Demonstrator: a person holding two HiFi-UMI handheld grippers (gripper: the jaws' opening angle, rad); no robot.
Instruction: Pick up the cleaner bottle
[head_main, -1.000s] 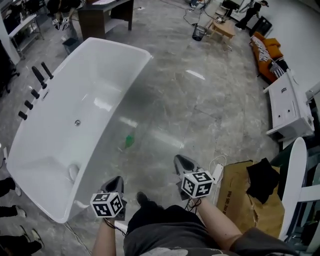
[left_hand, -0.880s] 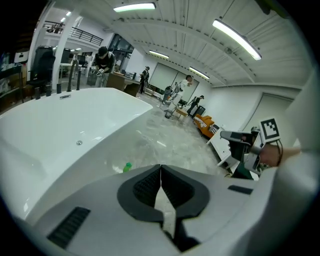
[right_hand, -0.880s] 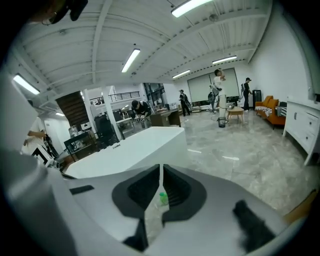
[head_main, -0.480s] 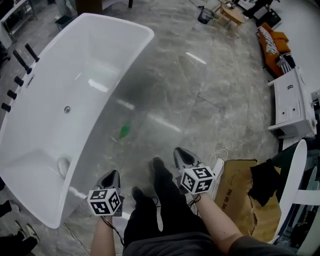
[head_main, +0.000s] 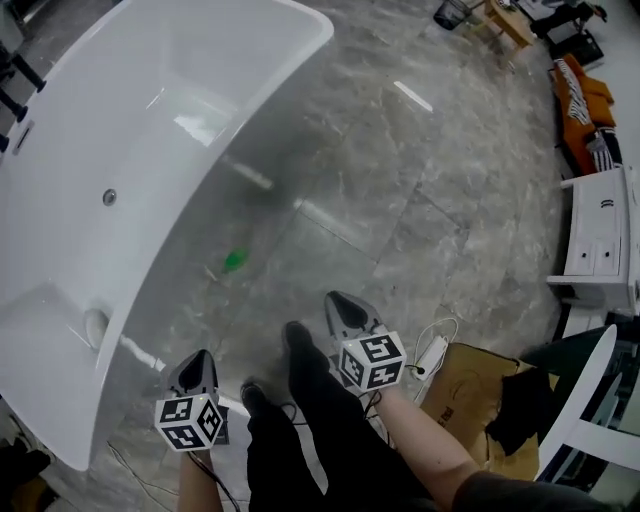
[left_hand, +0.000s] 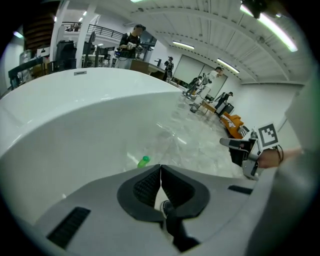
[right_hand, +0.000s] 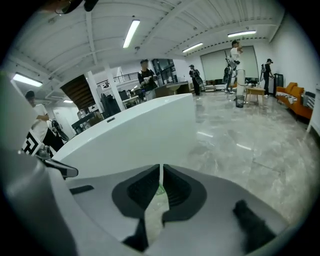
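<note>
We find the pickup not yet begun: the cleaner bottle sits on the floor close beside the bathtub, well ahead of both tools. The left tongs and right tongs are each closed together on nothing. The approach, the opening and the grasp all remain to be done.

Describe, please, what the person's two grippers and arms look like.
The left gripper and right gripper have grey shells with black ribbed pads; each carries a white cube of black square markers. A dark sleeve covers the right upper arm.
</note>
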